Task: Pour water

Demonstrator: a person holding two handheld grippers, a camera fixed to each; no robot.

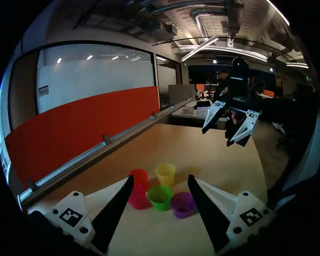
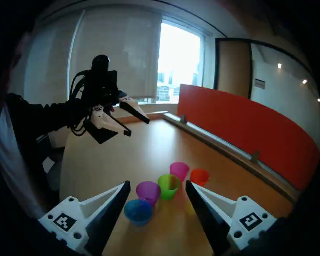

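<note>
Green cup (image 1: 160, 197) and purple cup (image 1: 182, 205) sit nearest in the left gripper view, on the pale wood bench (image 1: 228, 158) between the fingertips of your left tool (image 1: 160, 178), which is spread wide and has hold of nothing. Red cup (image 1: 138, 176) is just beside the green one's left, yellow cup (image 1: 165, 173) just behind. Farther out your right tool (image 1: 216, 136) hangs above the bench, fingers well apart, nothing between them. Orange partition (image 1: 74, 123) runs along one long side of the bench. Right gripper view: blue cup (image 2: 138, 211) is closest, between that tool's wide-open fingertips, the rest of the cluster just past it; beyond, your hand (image 2: 80, 111) in a dark sleeve holds the left tool up off the bench
</note>
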